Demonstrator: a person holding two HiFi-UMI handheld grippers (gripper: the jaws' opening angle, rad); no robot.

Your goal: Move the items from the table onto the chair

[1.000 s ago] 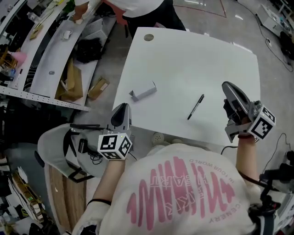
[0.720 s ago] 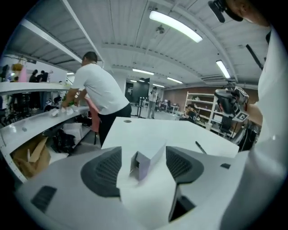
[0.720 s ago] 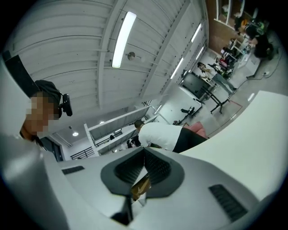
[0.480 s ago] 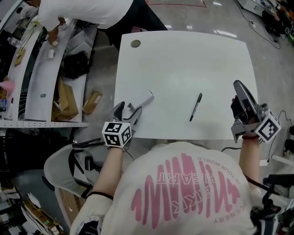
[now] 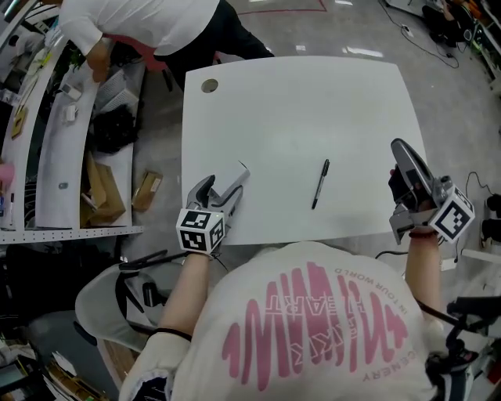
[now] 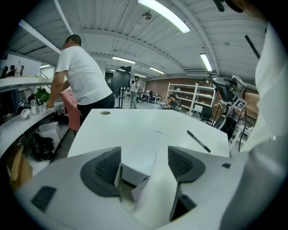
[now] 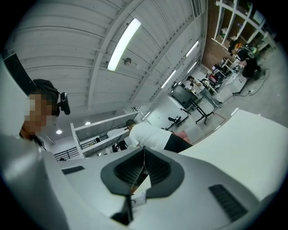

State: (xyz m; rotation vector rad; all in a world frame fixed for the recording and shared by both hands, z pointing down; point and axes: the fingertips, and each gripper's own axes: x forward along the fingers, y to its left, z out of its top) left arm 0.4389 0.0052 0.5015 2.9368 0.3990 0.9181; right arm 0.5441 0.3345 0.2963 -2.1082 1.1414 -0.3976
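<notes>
A small white cardboard box [image 5: 237,178] lies near the front left edge of the white table [image 5: 297,110]. My left gripper [image 5: 221,189] is open, and the box [image 6: 135,167] sits between its jaws with the pads [image 6: 103,168] close beside it, not pressing. A black pen [image 5: 319,184] lies mid-table, to the right of the box; the left gripper view shows the pen [image 6: 198,141] too. My right gripper [image 5: 406,178] is shut and empty, held tilted up at the table's right edge. The grey chair [image 5: 95,296] stands at lower left with dark items on its seat.
A person in a white shirt [image 5: 149,22] leans over the shelves [image 5: 55,149] at the upper left. Cardboard boxes [image 5: 98,190] lie on the floor beside the table. A round cable hole [image 5: 209,85] marks the table's far left corner.
The left gripper has gone from over the chair, where it was shut, up to the table; it has opened and now brackets the white box. The right gripper has hardly moved.
</notes>
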